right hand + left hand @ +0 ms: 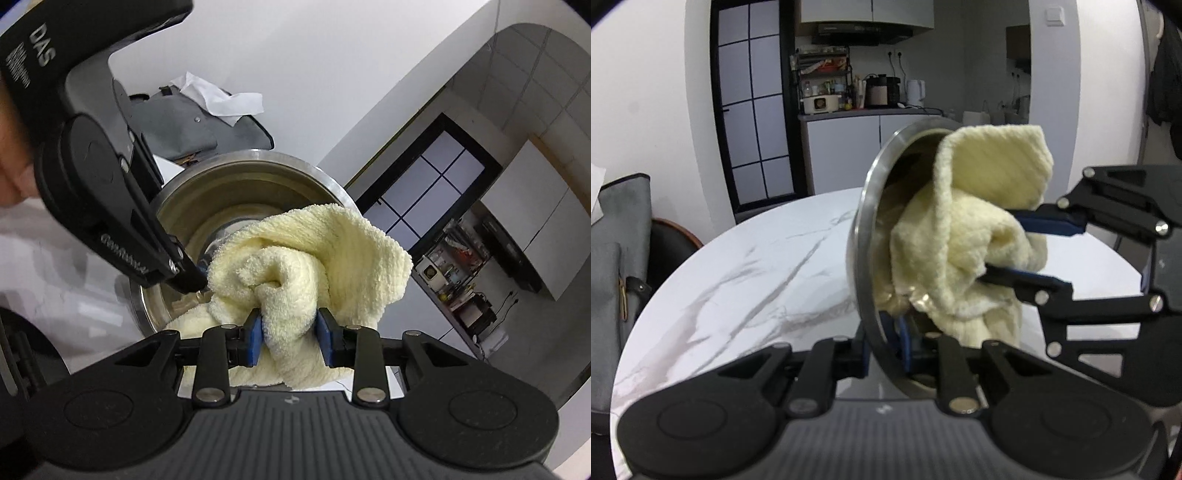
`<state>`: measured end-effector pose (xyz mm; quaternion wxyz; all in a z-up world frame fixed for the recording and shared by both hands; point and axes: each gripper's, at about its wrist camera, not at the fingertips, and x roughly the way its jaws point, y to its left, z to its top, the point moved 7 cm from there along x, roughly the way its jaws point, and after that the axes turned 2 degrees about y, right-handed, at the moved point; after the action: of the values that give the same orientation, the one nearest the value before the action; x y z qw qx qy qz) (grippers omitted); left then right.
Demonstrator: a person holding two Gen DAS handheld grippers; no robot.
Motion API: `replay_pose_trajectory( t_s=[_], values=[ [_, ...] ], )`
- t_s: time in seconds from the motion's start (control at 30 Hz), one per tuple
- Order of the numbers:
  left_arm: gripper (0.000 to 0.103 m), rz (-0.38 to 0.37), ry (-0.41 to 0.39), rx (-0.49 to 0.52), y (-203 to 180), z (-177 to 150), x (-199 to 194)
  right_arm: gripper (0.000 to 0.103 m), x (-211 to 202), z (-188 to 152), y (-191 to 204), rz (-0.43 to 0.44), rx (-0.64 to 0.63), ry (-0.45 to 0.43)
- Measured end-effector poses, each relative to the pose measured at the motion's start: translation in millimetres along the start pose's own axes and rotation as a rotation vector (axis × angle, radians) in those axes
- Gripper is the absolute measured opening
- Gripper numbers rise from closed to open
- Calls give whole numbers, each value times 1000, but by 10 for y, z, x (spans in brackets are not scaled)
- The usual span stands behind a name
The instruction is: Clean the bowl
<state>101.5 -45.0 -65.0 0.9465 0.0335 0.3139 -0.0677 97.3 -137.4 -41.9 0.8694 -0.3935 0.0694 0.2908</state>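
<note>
Pinching steel bowl (866, 236) rim at 6 o'clock with left gripper (886, 354), right gripper (290, 341) clamped on soft cloth (310, 258); slick, rigid, light, so rim hold looks best.

The steel bowl (866, 236) was tipped on its side above the white marble worktop (757, 266), its wide flat rim pinched low down in the left claw (886, 350). A pale yellow terry cloth (303, 258), bunched and folded, was stuffed into its shiny inside, one corner spilling over the rim, clamped between the right claw's (290, 341) blue pads.
</note>
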Motion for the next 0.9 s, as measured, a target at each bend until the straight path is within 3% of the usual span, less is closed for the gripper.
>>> replay_pose_trajectory(
  t_s=[0.1, 0.17, 0.23, 0.3, 0.43, 0.57, 0.67, 0.77, 0.9],
  values=[
    [21, 17, -17, -18, 44, 30, 3, 34, 51, -47, -16, 43, 49, 37],
    [28, 28, -43, -12, 34, 40, -23, 34, 100, -64, -52, 107, 140, 61],
    [46, 51, -48, -4, 27, 50, -35, 34, 130, -101, -101, 164, 240, 92],
    [48, 62, -42, -24, 30, 45, -28, 34, 163, -144, -159, 220, 363, 119],
    [48, 65, -28, -63, 24, 53, -31, 34, 205, -246, -274, 313, 615, 156],
    [48, 77, -19, -89, 36, 49, -81, 34, 224, -322, -314, 386, 739, 154],
    [47, 69, -4, -126, 64, 24, -101, 34, 227, -345, -312, 421, 788, 152],
    [27, 41, -1, -148, 75, 12, -98, 34, 181, -366, -321, 436, 804, 150],
    [22, 23, -8, -140, 88, 21, -79, 34, 109, -327, -280, 417, 706, 155]
  ],
)
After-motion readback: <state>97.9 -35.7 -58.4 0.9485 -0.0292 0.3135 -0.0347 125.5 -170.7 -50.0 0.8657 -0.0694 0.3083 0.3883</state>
